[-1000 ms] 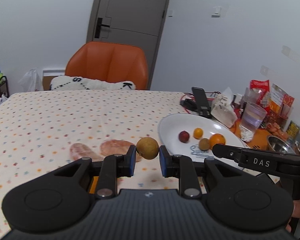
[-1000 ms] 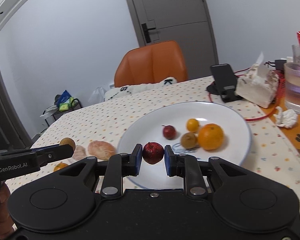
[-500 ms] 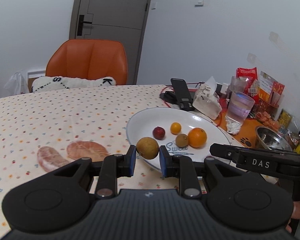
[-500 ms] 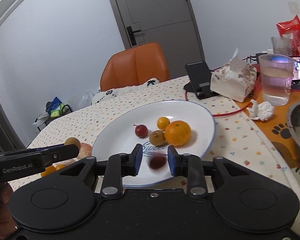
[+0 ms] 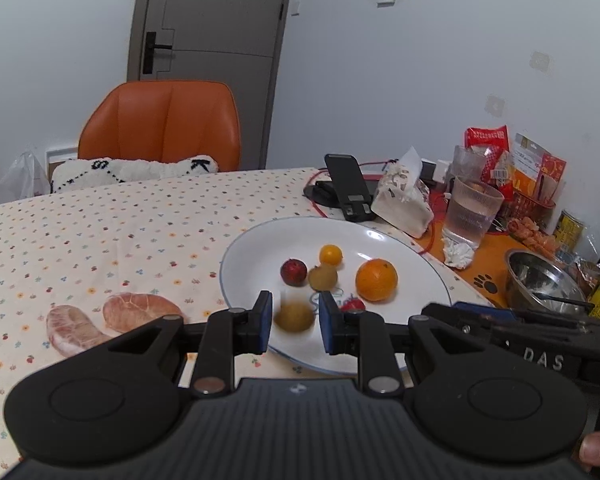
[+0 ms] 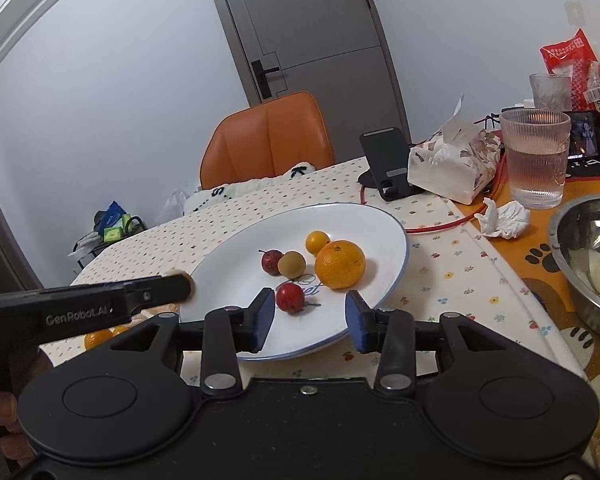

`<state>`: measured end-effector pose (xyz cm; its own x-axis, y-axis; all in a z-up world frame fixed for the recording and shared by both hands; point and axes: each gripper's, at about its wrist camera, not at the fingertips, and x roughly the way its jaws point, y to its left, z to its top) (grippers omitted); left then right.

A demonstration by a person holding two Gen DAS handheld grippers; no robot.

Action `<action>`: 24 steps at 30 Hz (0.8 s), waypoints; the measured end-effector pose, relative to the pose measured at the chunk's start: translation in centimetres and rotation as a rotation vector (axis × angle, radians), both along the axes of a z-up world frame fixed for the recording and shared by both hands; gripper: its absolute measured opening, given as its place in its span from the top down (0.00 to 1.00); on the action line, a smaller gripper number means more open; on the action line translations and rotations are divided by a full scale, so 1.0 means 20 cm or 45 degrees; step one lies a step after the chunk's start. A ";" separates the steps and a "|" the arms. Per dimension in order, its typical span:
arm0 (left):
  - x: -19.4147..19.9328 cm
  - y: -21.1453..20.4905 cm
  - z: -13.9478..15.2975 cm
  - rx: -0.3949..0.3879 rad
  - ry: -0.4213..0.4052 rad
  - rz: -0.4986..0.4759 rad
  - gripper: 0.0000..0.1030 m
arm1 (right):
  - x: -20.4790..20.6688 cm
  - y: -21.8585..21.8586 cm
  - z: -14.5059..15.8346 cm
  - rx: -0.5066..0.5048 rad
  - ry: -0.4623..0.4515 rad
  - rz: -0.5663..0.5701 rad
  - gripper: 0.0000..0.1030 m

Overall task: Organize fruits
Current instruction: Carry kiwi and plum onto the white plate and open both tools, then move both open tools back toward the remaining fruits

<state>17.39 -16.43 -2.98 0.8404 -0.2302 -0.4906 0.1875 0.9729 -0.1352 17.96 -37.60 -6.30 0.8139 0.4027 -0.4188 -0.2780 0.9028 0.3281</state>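
Just then the left tongs stood parted, the blurred round brownish-yellow fruit loose between them above the white round plate, while the right tongs gaped beside the small red fruit; withdrawing both straight back seemed wisest.

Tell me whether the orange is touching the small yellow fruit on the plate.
Apart. The left wrist view shows bare white plate between the orange and the small yellow fruit.
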 end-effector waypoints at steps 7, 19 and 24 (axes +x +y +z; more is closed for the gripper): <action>-0.02 0.05 0.03 -0.015 -0.010 0.043 0.73 | -0.03 0.02 0.01 0.002 -0.013 0.016 0.53; -0.11 0.17 0.04 0.045 0.007 0.174 0.26 | -0.05 0.06 0.03 -0.008 -0.043 0.001 0.26; -0.16 0.25 0.04 0.061 0.006 0.230 0.21 | -0.06 0.09 0.04 -0.023 -0.076 -0.008 0.10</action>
